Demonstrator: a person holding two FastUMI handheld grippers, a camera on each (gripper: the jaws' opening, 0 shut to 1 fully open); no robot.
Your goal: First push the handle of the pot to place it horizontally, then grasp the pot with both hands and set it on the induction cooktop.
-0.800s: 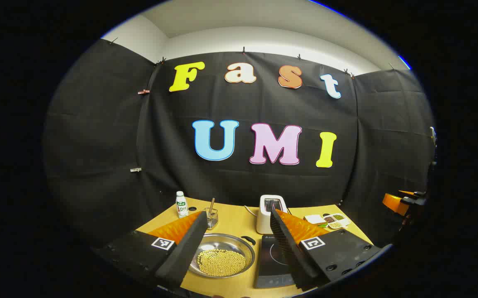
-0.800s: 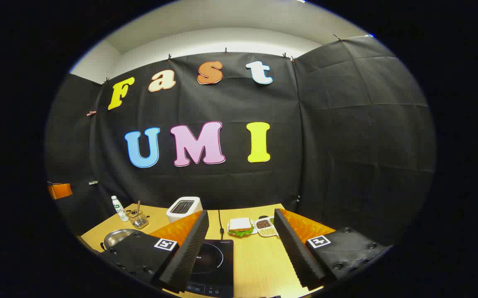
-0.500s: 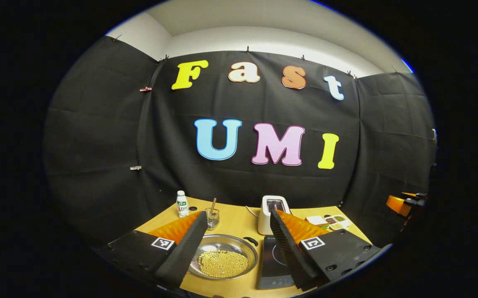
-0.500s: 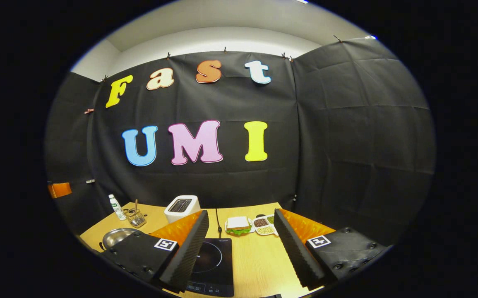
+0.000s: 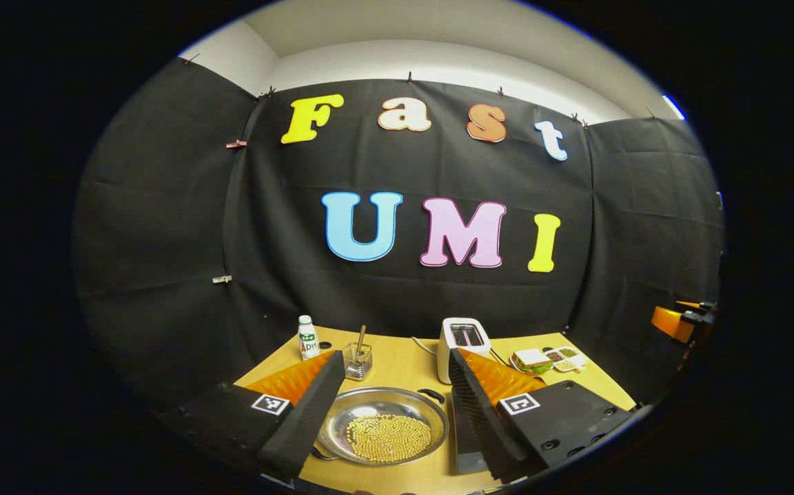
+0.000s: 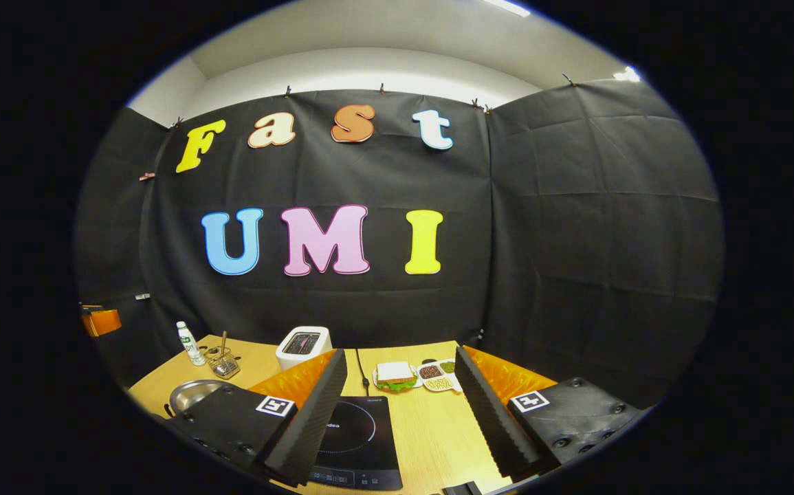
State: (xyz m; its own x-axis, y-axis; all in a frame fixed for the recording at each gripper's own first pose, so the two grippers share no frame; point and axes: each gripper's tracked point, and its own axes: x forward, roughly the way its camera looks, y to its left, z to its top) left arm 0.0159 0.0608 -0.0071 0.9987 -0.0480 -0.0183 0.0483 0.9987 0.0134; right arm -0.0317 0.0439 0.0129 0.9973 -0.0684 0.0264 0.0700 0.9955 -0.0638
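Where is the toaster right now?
In the left gripper view the white toaster stands at the back of the table, behind the pot, with the sandwich to its right.

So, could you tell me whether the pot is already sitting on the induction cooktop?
No, the pot rests on the wooden table beside the induction cooktop.

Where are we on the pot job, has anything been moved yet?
Nothing looks done. The pot, holding small yellow beans, sits on the table beside the induction cooktop, not on it. Both the left gripper and the right gripper are open above the table, touching nothing. Pushing the handle, the two-handed grasp and the placement all remain.
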